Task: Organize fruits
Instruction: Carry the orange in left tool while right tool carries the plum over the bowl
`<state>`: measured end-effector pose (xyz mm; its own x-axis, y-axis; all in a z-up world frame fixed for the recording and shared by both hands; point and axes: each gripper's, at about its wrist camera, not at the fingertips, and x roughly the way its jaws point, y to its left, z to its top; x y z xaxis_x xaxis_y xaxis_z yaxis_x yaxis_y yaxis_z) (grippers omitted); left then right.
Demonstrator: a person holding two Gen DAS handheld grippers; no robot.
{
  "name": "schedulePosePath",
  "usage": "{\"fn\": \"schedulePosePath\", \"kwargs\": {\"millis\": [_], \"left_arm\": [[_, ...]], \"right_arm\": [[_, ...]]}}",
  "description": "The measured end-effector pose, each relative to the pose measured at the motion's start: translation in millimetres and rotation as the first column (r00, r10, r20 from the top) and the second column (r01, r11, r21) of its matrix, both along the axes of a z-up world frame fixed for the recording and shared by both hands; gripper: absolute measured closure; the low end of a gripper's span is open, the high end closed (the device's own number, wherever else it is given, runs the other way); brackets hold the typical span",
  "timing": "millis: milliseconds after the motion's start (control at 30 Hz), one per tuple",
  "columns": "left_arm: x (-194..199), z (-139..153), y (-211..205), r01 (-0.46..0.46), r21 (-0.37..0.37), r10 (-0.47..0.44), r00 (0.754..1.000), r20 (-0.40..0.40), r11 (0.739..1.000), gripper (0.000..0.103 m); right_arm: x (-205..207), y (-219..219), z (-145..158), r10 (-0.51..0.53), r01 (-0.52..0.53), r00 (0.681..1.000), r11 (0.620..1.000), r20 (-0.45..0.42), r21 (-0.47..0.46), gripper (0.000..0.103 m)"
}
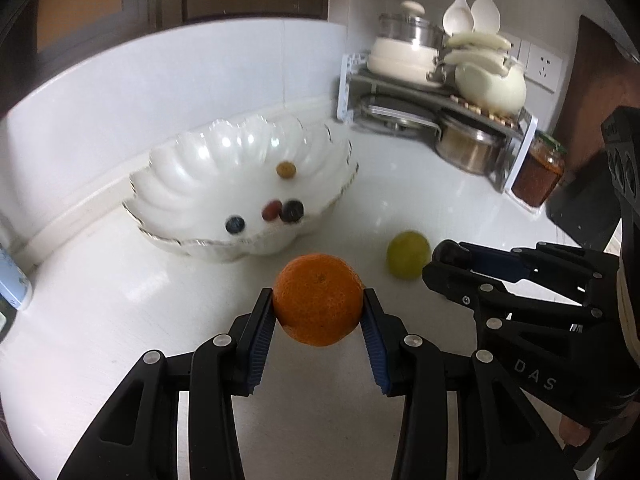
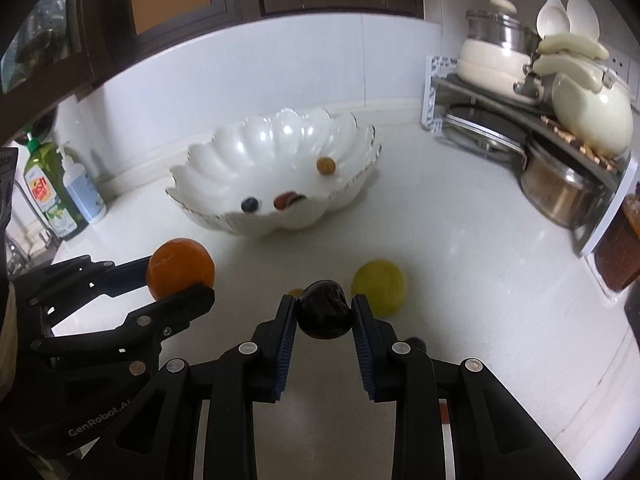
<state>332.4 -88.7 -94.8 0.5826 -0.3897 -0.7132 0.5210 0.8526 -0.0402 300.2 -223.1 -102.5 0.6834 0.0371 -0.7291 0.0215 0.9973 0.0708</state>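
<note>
My left gripper (image 1: 319, 307) is shut on an orange (image 1: 319, 299) and holds it above the white counter; the same orange (image 2: 180, 268) shows at the left of the right wrist view. My right gripper (image 2: 324, 314) is shut on a dark plum (image 2: 325, 309). A yellow-green fruit (image 2: 379, 287) lies on the counter just right of the plum, also visible as the green fruit (image 1: 408, 249) in the left wrist view. Further back stands a white scalloped bowl (image 1: 192, 176) holding several small fruits, among them a blueberry (image 1: 235, 224) and a tan one (image 1: 285, 169).
A rack with pots and a cream kettle (image 2: 592, 120) fills the back right corner. A jar (image 1: 538, 170) stands beside it. Soap bottles (image 2: 64, 188) stand at the far left by the wall. A small orange piece (image 2: 295, 292) lies behind my right gripper's left finger.
</note>
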Motion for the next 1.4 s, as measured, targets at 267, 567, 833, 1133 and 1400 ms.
{"fn": "schedulePosePath", "kwargs": {"millis": [267, 567, 833, 1133, 1400], "left_arm": [[1.6, 27.1, 10.2, -0.035, -0.031, 0.037, 0.998, 0.06, 0.999, 0.061], [11.0, 51.5, 24.6, -0.093, -0.06, 0.099, 0.989, 0.113, 0.994, 0.061], [24.4, 67.9, 33.4, -0.129, -0.07, 0.138, 0.979, 0.148, 0.989, 0.061], [43.5, 82.7, 38.5, -0.162, -0.075, 0.173, 0.969, 0.174, 0.984, 0.061], [65.7, 92.4, 38.2, -0.174, -0.079, 0.185, 0.969, 0.162, 0.981, 0.061]], "right_arm": [[3.6, 7.7, 26.1, 0.004, -0.004, 0.998, 1.0, 0.07, 0.004, 0.073], [15.9, 14.5, 53.1, 0.009, -0.008, 0.988, 1.0, 0.155, -0.002, 0.073], [33.7, 19.6, 68.7, 0.02, -0.022, 0.98, 1.0, 0.197, 0.008, 0.073], [55.1, 25.4, 80.3, 0.028, -0.028, 0.975, 1.0, 0.222, -0.004, 0.073], [77.4, 26.5, 88.1, 0.035, -0.038, 0.975, 0.999, 0.221, 0.007, 0.073]]}}
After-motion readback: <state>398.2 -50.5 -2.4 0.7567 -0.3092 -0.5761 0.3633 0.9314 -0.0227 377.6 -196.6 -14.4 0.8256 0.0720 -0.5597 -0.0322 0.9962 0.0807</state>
